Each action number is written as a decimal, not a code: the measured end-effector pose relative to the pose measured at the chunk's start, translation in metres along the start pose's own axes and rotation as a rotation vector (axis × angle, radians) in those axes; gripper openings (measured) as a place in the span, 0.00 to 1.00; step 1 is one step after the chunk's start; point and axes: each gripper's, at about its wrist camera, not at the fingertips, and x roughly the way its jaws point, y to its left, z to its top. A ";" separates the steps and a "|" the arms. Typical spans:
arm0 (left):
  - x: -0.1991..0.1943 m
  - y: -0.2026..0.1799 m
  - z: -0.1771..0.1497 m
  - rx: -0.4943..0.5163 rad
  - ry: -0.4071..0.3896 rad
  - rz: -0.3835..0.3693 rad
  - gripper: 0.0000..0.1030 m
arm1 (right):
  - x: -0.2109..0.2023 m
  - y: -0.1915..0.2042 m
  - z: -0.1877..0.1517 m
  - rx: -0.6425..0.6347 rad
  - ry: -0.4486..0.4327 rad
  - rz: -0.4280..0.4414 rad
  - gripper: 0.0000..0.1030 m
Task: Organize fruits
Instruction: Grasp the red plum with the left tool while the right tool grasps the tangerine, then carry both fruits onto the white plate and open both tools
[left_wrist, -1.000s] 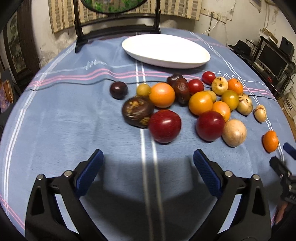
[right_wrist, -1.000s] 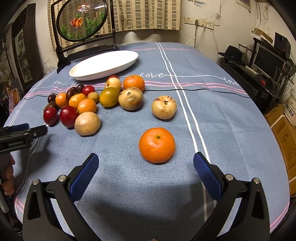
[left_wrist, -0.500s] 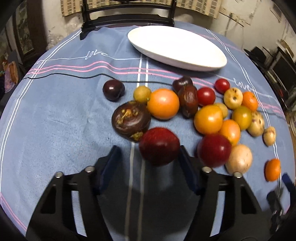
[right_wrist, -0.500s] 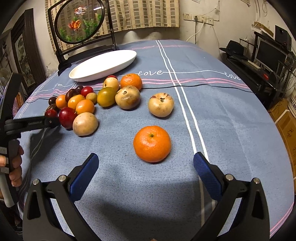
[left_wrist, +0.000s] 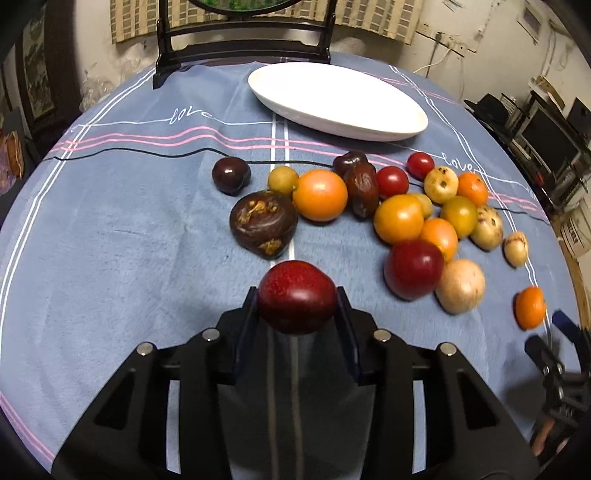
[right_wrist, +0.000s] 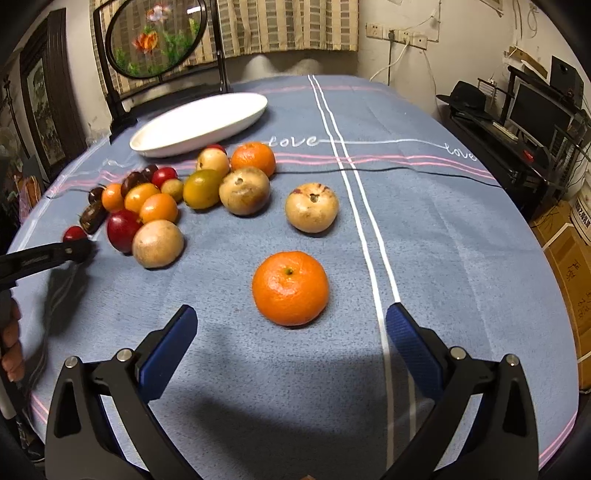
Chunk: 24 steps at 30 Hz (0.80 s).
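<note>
My left gripper (left_wrist: 297, 300) has a dark red round fruit (left_wrist: 295, 291) between its jaws, which are closing, and both pads touch its sides. The fruit sits just in front of a brown wrinkled fruit (left_wrist: 263, 223). A pile of orange, red, yellow and brown fruits (left_wrist: 399, 218) lies to the right on the blue cloth. An oval white plate (left_wrist: 369, 127) stands behind it with nothing on it. My right gripper (right_wrist: 291, 314) is open, close behind a lone mandarin (right_wrist: 290, 288). In the right wrist view the left gripper (right_wrist: 74, 251) comes in from the left edge.
A black stand with a round glass panel (right_wrist: 155, 37) rises at the table's far edge. A thin black cord (left_wrist: 147, 153) runs across the cloth. A pale round fruit (right_wrist: 312, 206) lies apart from the pile. Shelves with electronics (right_wrist: 535, 118) stand to the right of the table.
The left gripper went forward to the dark red fruit and its wide-open jaws closed in on both sides of it. The right gripper stayed open behind the mandarin.
</note>
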 end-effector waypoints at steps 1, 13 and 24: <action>-0.001 0.000 -0.001 0.006 -0.003 -0.001 0.40 | 0.004 0.000 0.001 -0.003 0.016 -0.012 0.99; -0.002 0.004 -0.009 0.026 -0.007 -0.034 0.40 | 0.028 -0.004 0.013 0.035 0.087 -0.028 0.45; -0.009 0.011 -0.007 0.048 -0.019 -0.050 0.40 | 0.009 0.020 0.026 -0.029 0.042 0.005 0.43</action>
